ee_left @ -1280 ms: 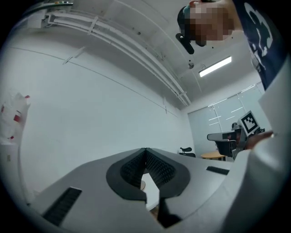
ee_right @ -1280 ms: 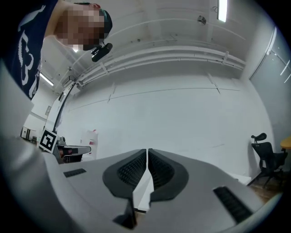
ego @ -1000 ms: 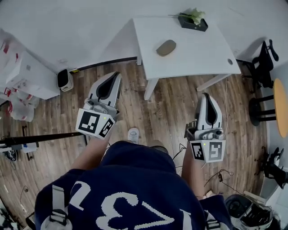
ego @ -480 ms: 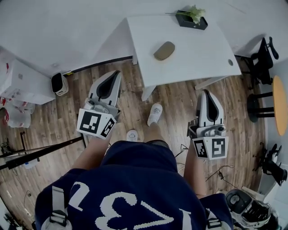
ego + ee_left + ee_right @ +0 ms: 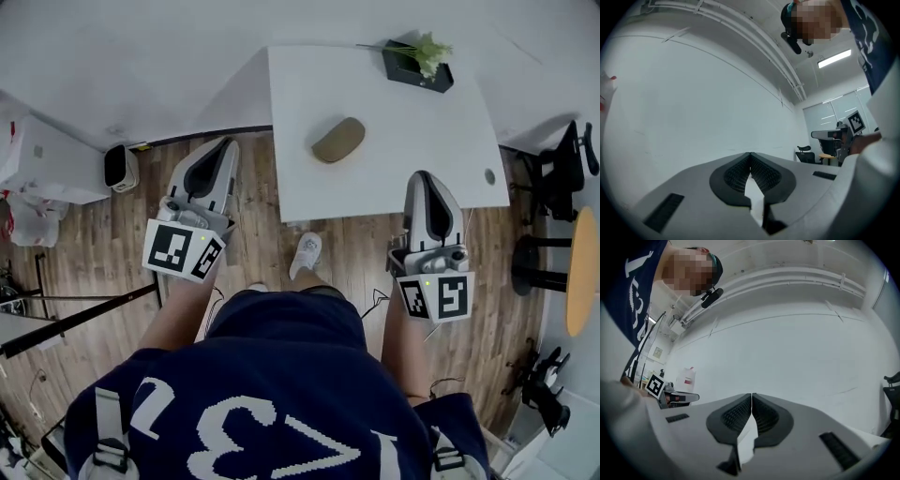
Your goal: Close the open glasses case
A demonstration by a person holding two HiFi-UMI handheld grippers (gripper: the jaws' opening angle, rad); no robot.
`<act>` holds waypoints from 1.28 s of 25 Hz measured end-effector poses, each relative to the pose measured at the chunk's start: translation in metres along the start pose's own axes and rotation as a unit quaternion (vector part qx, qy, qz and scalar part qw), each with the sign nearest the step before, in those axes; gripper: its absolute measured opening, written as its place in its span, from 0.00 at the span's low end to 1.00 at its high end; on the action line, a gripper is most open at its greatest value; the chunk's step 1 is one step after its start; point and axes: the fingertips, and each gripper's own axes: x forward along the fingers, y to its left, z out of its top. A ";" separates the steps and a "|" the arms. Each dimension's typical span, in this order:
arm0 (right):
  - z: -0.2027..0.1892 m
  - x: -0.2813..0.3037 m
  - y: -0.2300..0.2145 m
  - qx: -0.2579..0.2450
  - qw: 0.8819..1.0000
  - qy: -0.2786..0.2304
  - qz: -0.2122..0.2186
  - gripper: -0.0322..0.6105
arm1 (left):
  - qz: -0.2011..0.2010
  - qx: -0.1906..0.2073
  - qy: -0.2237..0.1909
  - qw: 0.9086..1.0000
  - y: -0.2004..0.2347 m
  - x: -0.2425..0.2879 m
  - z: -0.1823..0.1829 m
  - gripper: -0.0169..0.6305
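A tan oval glasses case (image 5: 338,139) lies on the white table (image 5: 412,141), left of its middle; from above I cannot tell how its lid stands. My left gripper (image 5: 226,144) hangs over the wooden floor, left of the table and well short of the case. The tip of my right gripper (image 5: 424,176) overlaps the table's near edge, right of the case. Both point ahead at a blank white wall. In the left gripper view the left gripper (image 5: 750,153) has its jaws together and empty. In the right gripper view the right gripper (image 5: 752,394) is the same.
A black planter with green leaves (image 5: 419,61) stands at the table's far right. White boxes (image 5: 42,159) and a small white appliance (image 5: 120,167) sit by the left wall. A black chair (image 5: 562,169) and a round wooden top (image 5: 583,272) are at right. My shoe (image 5: 305,255) is under the table edge.
I have walked toward the table, which sits nearer and more central. Both grippers moved forward with me; the right tip has reached the table's near edge. The jaws stayed together.
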 end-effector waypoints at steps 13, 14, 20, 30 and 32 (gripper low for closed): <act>-0.036 0.109 -0.079 0.001 0.998 0.007 0.068 0.09 | 0.064 0.015 0.000 0.998 0.041 0.084 -0.007 0.05; -0.039 0.112 -0.078 -0.003 0.998 0.010 0.062 0.09 | 0.066 0.009 -0.001 0.998 0.045 0.087 -0.008 0.05; -0.062 0.131 -0.088 0.007 0.999 0.048 0.024 0.09 | 0.031 0.001 -0.001 1.000 0.056 0.124 -0.018 0.05; -0.163 0.133 -0.113 0.050 0.980 0.189 -0.046 0.09 | -0.048 -0.036 0.083 0.995 0.066 0.172 -0.102 0.05; -0.193 0.132 -0.104 0.084 0.970 0.224 -0.037 0.10 | -0.064 -0.054 0.100 0.991 0.063 0.175 -0.120 0.05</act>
